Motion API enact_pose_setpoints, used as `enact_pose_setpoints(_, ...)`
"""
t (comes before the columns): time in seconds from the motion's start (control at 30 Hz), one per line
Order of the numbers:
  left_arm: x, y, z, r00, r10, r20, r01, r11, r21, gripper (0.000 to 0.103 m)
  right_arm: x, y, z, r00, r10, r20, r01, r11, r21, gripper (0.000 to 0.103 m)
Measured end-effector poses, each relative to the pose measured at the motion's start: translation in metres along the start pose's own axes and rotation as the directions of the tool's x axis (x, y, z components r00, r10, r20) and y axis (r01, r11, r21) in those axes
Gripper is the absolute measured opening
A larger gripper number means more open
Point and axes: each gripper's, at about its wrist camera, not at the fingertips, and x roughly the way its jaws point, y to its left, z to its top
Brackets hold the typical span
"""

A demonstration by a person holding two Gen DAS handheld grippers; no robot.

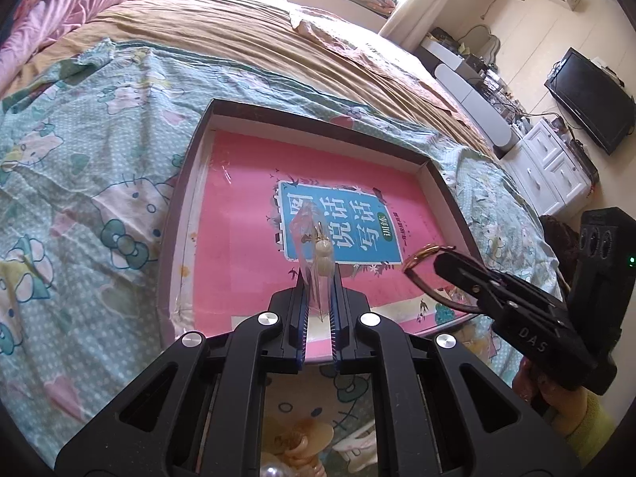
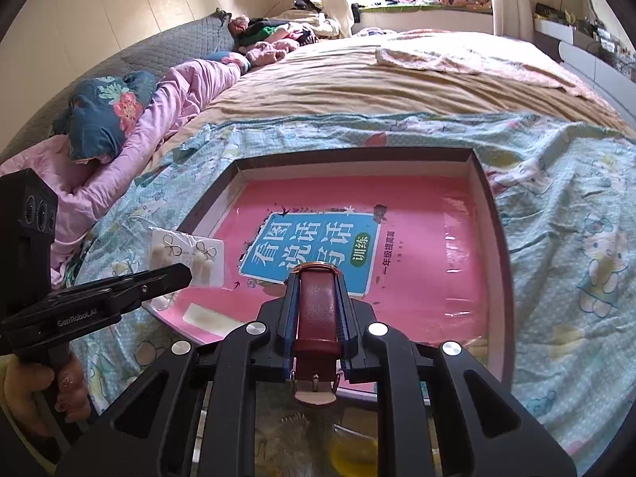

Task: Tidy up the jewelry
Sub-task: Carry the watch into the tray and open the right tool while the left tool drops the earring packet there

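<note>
Left gripper [image 1: 318,278] clamped on floppy earring packet [image 1: 314,238], right gripper [image 2: 316,282] pinching stiff-ish leather watch strap [image 2: 316,310], both hovering over box [image 2: 489,214] near edge; light stuff, packet probably slippery, better gripped by card edge

tray [image 2: 493,214]: on my bedsheet [image 2: 556,183]
book [image 2: 417,206]: inside the tray
my earring card [image 1: 316,234]: above the book, left of my watch [image 1: 421,266]

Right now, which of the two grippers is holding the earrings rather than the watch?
The left gripper: its jaws pinch a clear packet of pearl earrings on a white card. The right gripper clamps the red-brown leather watch strap instead.
</note>
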Motion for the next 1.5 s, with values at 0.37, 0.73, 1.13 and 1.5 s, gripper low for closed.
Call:
enact_pose_setpoints(0.37,0.014,0.008,-0.001,1.000,0.007,-0.023,-0.007,1.000,-0.003,0.003,0.008,-0.026,0.001,0.999,-0.051,-0.003,0.052,0.997,0.052,0.035)
enact_pose_setpoints(0.73,0.009,0.010,-0.004,0.999,0.034,-0.021,-0.034,0.999,-0.003,0.025,-0.028,-0.044,-0.004,0.992,-0.107,0.066,0.100,0.990,0.095,0.066)
enact_pose_setpoints(1.13,-0.017,0.007,-0.005,0.996,0.084,0.036,-0.084,0.997,0.000,0.058,-0.079,-0.052,-0.019,0.983,-0.132,0.126,0.119,0.987,0.108,0.081)
enact_pose_setpoints(1.5,-0.055,0.000,-0.005,0.988,0.103,0.116,-0.102,0.995,-0.011,0.082,-0.119,-0.047,-0.027,0.971,-0.156,0.182,0.142,0.986,0.085,0.087)
